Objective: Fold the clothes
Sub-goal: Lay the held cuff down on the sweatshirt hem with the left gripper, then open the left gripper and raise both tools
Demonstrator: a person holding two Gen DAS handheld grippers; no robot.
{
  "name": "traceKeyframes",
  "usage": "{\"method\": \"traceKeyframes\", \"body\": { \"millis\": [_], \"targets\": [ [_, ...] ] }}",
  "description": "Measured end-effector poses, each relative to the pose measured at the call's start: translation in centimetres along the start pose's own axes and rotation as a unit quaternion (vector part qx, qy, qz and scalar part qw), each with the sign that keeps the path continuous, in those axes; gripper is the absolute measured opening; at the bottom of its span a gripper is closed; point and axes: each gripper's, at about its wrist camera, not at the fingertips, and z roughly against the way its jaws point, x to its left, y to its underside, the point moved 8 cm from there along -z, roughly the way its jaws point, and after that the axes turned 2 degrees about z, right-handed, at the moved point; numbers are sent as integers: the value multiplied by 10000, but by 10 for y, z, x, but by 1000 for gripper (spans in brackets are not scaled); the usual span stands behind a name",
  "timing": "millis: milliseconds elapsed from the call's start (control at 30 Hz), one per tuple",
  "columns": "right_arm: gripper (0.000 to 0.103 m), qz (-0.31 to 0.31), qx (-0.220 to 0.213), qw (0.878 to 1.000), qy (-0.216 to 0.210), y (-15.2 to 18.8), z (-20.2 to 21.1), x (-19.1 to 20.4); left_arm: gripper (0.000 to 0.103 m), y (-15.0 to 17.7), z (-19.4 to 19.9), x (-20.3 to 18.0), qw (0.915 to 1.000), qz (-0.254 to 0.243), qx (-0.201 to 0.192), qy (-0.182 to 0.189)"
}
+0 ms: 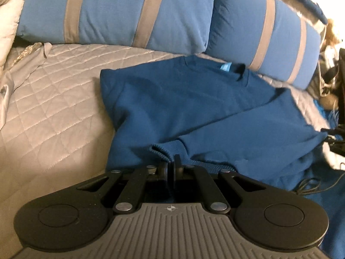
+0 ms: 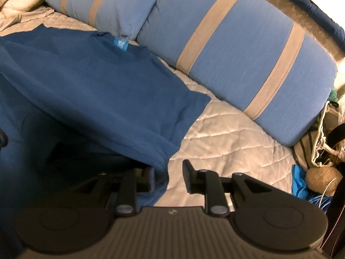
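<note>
Lying on quilted bedspread [image 1: 54,90] (beside pillows [image 1: 120,13]): blue sweatshirt [image 1: 172,99].

A bed with a grey quilted cover [image 1: 54,90] bears two blue, grey-striped pillows [image 1: 120,10].

One blue sweater [image 1: 183,99], two striped pillows [image 1: 120,10], one quilted bedspread [image 1: 54,90].

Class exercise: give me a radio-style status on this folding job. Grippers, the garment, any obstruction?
Left gripper shut on the sleeve cuff. Right gripper open, blue sweatshirt edge between its fingers. Sweatshirt partly folded on quilted bed. Pillows behind, nothing in the way.
</note>
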Motion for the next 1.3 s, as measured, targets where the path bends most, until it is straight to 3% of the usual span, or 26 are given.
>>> {"method": "traceKeyframes", "body": {
  "millis": [200,300,367,567,733,900,1033,1167,1300],
  "targets": [
    [54,20,192,9998,61,6,-7,-1,9,4,-3,-2,9997,-148,143,-121],
    [70,174,222,9994,203,7,-4,-3,12,5,-1,-5,9993,-279,135,-207],
    [83,294,220,9991,205,7,1,-3,24,6,3,-7,9987,-382,99,-309],
    [98,197,91,9997,-87,14,29,-21,45,12,26,-8,9978,-416,-93,-510],
    [101,-462,-41,9989,63,21,59,-58,56,4,62,-4,9976,-80,-470,-508],
    [103,-953,-597,9926,466,9,111,-102,69,-21,122,-15,9929,-17,-1159,-287],
    [103,-1559,-1257,9750,966,-8,164,-147,72,-49,177,-27,9841,-18,-1760,-229],
    [103,-2278,-1983,9422,1449,-25,221,-198,76,-73,226,-38,9760,-172,-2161,-210],
    [103,-2515,-2814,9075,1844,-43,286,-234,76,-92,273,-45,9715,-343,-2335,-227]
  ]
}}
